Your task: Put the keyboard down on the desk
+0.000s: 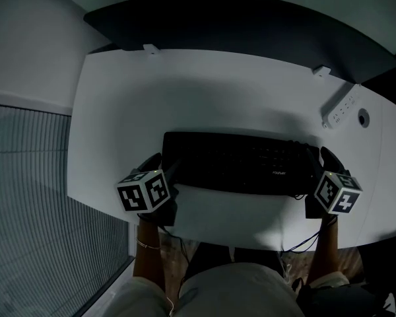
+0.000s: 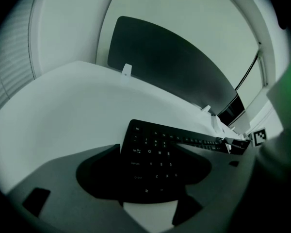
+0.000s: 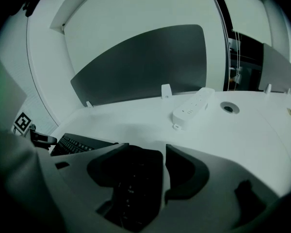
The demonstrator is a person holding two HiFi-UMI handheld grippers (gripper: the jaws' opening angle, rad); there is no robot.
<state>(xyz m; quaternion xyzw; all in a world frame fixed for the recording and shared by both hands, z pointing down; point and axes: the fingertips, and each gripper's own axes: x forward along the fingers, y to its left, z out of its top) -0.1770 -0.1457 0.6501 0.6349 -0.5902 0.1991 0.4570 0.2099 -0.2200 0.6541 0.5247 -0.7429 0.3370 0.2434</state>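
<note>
A black keyboard (image 1: 237,162) lies lengthwise over the front half of the white desk (image 1: 204,91). Whether it rests on the desk or hangs just above it, I cannot tell. My left gripper (image 1: 164,170) is shut on its left end; in the left gripper view the letter keys (image 2: 155,159) sit between the two dark jaws of that gripper (image 2: 150,178). My right gripper (image 1: 317,170) is shut on the right end. In the right gripper view that end (image 3: 131,188) fills the gap of the gripper (image 3: 145,174), and more keys (image 3: 77,144) show to the left.
A white power strip (image 1: 340,107) (image 3: 194,108) lies at the back right of the desk beside a round cable hole (image 1: 363,117) (image 3: 228,108). A dark partition panel (image 1: 251,25) stands along the desk's far edge. A cable (image 1: 303,243) hangs below the front edge.
</note>
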